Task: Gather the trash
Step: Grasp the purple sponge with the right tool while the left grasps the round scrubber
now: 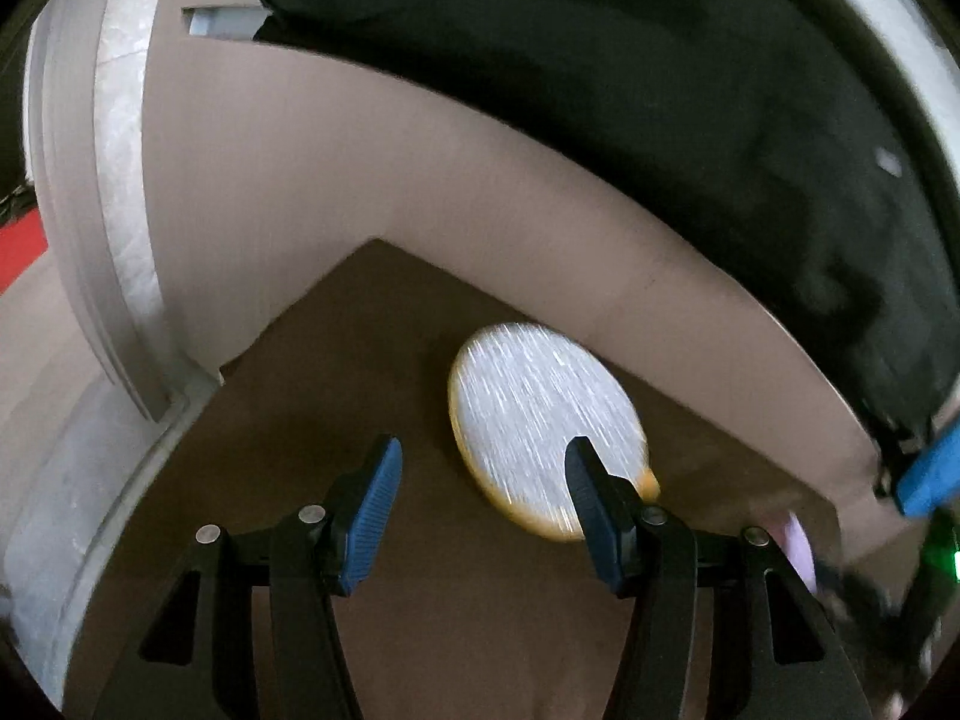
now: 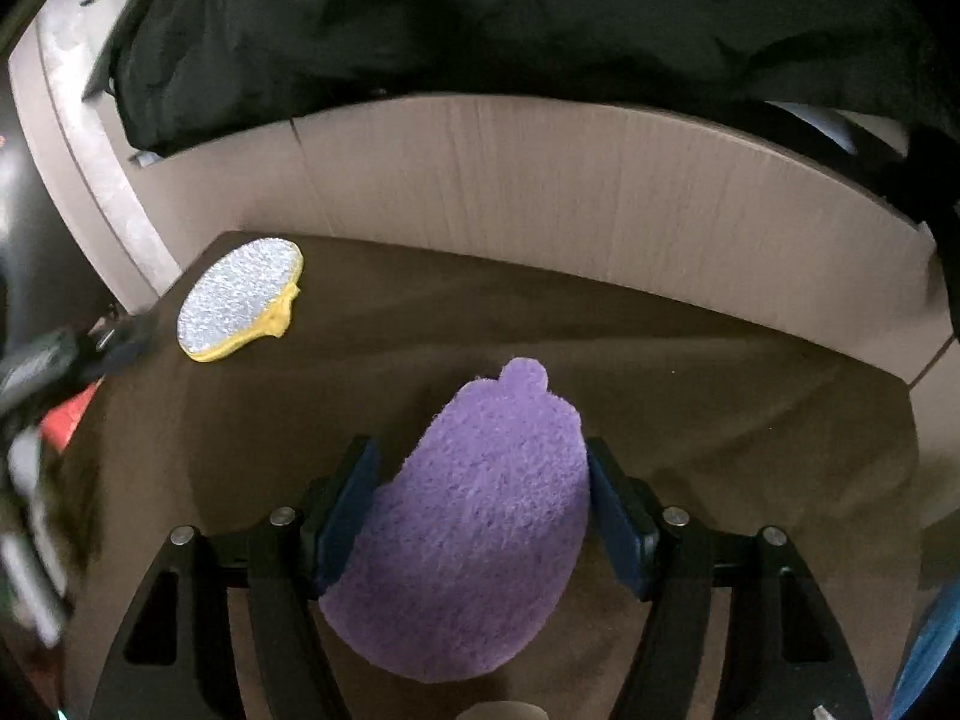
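I am looking down into a brown cardboard box [image 1: 360, 180]. A round scouring pad [image 1: 540, 414] with a silver face and yellow rim lies on the box floor near the far wall. My left gripper [image 1: 483, 447] hangs just in front of it, open, with nothing between its blue pads; its right finger overlaps the pad's near edge. In the right wrist view the same pad [image 2: 240, 300] lies at the far left corner. My right gripper [image 2: 480, 444] is shut on a purple sponge [image 2: 480, 540], which spans the gap from pad to pad above the box floor.
The box walls [image 2: 540, 192] rise on the far and left sides. A black sheet or bag [image 1: 600, 60] drapes over the far rim. A pale marbled ledge [image 1: 120, 210] runs outside the box at left. Something red [image 2: 66, 414] shows blurred at the left edge.
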`<state>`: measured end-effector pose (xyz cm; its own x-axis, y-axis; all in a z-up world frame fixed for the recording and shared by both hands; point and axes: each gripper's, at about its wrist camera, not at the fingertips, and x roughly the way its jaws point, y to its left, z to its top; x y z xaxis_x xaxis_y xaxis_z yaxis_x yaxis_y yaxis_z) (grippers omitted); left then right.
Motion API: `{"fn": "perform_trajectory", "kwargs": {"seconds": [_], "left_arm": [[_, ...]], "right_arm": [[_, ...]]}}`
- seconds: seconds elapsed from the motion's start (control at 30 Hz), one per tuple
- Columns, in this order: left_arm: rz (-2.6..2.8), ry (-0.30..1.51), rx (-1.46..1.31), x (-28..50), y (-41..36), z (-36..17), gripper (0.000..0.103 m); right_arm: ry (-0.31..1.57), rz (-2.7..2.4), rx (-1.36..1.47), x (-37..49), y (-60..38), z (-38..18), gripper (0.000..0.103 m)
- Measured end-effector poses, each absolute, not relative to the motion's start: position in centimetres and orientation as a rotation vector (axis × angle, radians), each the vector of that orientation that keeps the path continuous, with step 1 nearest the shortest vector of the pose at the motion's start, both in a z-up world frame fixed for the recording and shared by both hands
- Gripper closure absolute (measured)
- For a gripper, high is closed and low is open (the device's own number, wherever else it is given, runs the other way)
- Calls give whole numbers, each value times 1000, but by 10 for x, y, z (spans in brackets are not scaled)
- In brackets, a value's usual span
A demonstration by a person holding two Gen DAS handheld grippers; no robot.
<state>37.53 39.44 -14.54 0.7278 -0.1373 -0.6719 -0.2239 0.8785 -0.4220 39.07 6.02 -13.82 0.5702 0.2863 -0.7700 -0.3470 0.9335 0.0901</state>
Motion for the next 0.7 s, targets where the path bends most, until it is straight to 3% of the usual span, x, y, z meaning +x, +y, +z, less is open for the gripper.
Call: {"fn": "perform_trajectory", "kwargs": {"seconds": [0.3,0.53,0.7], "left_arm": [[2,826,-413,418,364,-153,45],[-48,829,-377,397,324,-154,84],[-86,782,-379,373,308,-143,89]], "right_arm": [[920,503,-136,359,31,-139,37],[901,492,-141,358,18,-135,37],[835,479,-153,347,15,-121,37]]}}
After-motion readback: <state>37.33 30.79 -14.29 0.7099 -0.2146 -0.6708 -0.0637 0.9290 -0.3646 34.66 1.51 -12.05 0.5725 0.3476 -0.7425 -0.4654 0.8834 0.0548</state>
